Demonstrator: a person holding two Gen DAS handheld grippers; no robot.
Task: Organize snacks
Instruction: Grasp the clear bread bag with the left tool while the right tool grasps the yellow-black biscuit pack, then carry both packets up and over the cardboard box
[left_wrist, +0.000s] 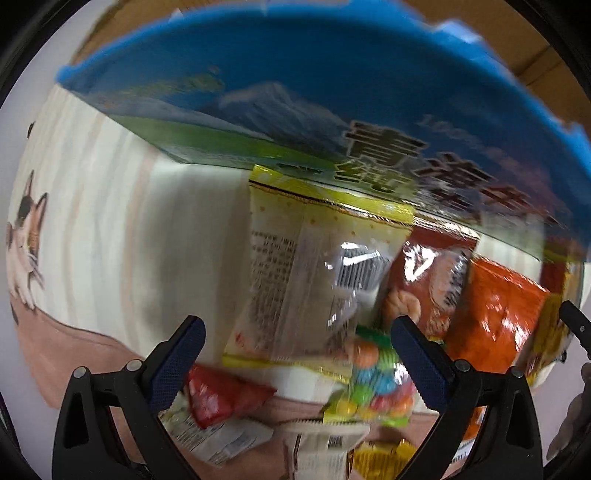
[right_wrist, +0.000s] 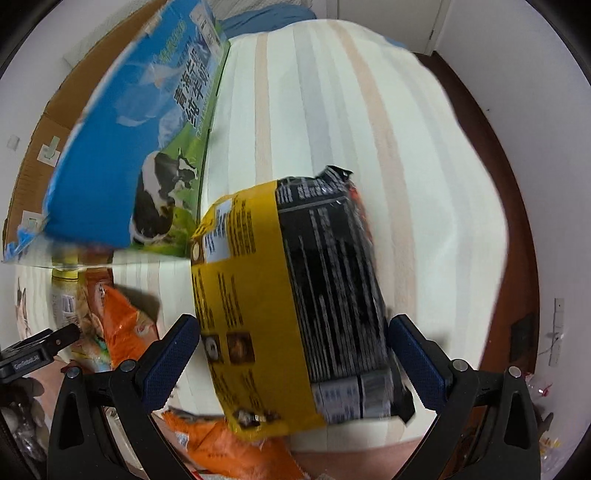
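Note:
My right gripper (right_wrist: 291, 350) is shut on a large yellow and black snack packet (right_wrist: 288, 295), which fills the gap between both fingers. My left gripper (left_wrist: 295, 350) stands open above a heap of snacks: a white see-through packet (left_wrist: 295, 266), a bag of coloured candies (left_wrist: 376, 384), a small red packet (left_wrist: 221, 398) and an orange packet (left_wrist: 495, 314). A blue milk carton box (left_wrist: 332, 92) looms over the heap. In the right wrist view the box (right_wrist: 110, 147) sits to the upper left.
Everything lies on a striped cream cloth (right_wrist: 351, 110) with a cat print (left_wrist: 26, 243) at its left edge. Brown cardboard (right_wrist: 44, 129) stands behind the blue box. More orange packets (right_wrist: 229, 450) lie under the right gripper. Dark wooden floor (right_wrist: 524, 295) shows at right.

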